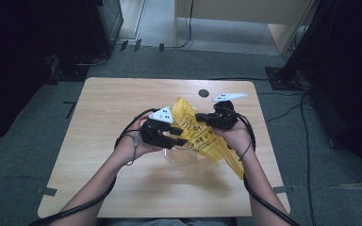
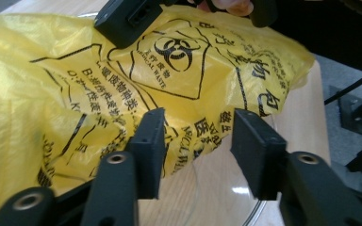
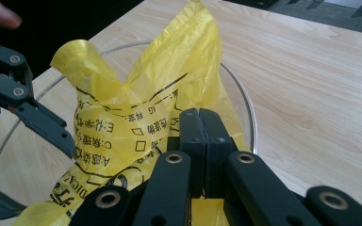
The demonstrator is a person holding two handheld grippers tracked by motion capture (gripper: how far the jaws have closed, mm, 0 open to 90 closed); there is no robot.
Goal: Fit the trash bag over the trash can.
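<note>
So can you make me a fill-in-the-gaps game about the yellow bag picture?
1. The plastic bag is coloured ____.
2. The right gripper has its jaws ____ on the bag.
3. Under the bag sits a clear glass ____.
4. The left gripper has its jaws ____.

Missing words: yellow; shut; bowl; open

The crinkled yellow plastic bag [image 2: 122, 80] bore black print: a biohazard sign inside a diamond outline, with "MEDICAL WASTE" beneath it, and lines of Chinese characters, too creased to read surely. In the right gripper view the same bag [image 3: 136, 108] showed small empty checkboxes beside further characters.
</note>
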